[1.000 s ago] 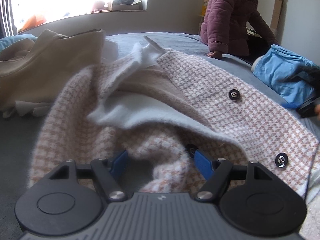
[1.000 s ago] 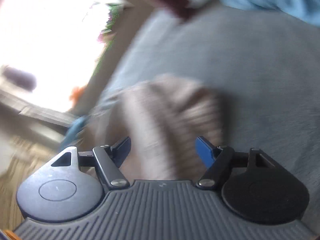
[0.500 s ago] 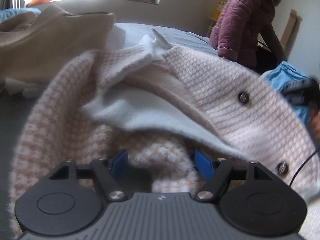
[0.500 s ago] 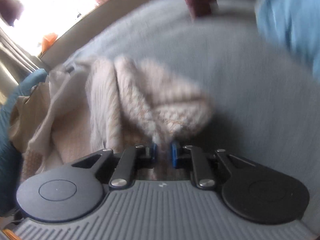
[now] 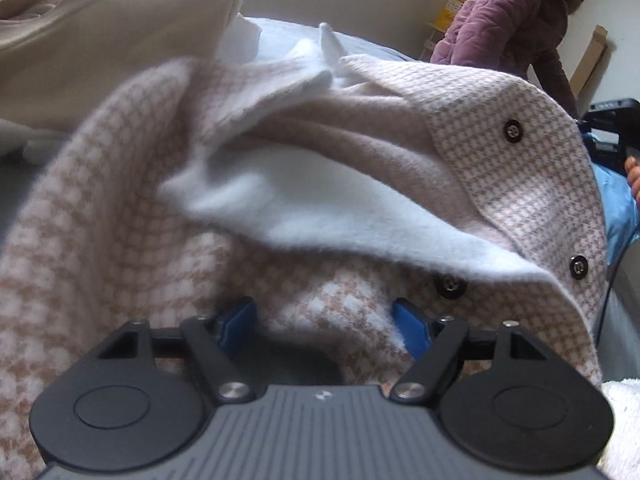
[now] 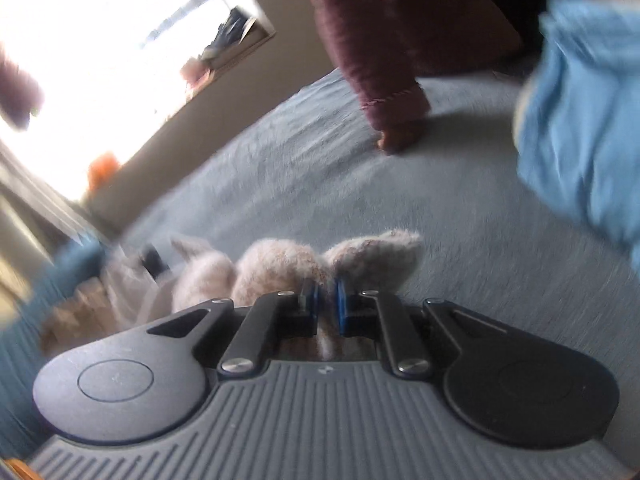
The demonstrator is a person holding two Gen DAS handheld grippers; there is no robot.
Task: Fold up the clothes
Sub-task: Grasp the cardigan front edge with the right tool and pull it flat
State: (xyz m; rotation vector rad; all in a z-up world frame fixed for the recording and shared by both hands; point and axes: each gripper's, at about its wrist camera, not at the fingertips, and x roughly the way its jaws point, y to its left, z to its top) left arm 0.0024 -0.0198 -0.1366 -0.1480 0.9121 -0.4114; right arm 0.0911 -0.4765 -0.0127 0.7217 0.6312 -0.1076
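Two views to go through. On my left wrist view, the left tongs [image 5: 324, 320] stand wide open with nothing pinched. A bump of the pink-and-white checked jacket [image 5: 520, 184] sits between the blue pads [image 5: 236, 322], but I cannot tell if they touch it. The jacket lies rumpled on the grey bed [image 5: 12, 184], its white lining [image 5: 320, 204] showing, snap buttons [image 5: 512, 131] along one edge. A tan garment [image 5: 120, 40] lies behind it. A person in a maroon coat [image 5: 508, 20] leans on the far side.

On my right wrist view, blurry, the right tongs [image 6: 325, 300] are closing tight on a fuzzy edge of the jacket [image 6: 280, 264], held over the bed [image 6: 400, 200]. A blue garment [image 6: 580, 120] lies well apart.

I think I am still spreading the jacket out. Next, my left tongs need to close on that bump, then both pull it flat.
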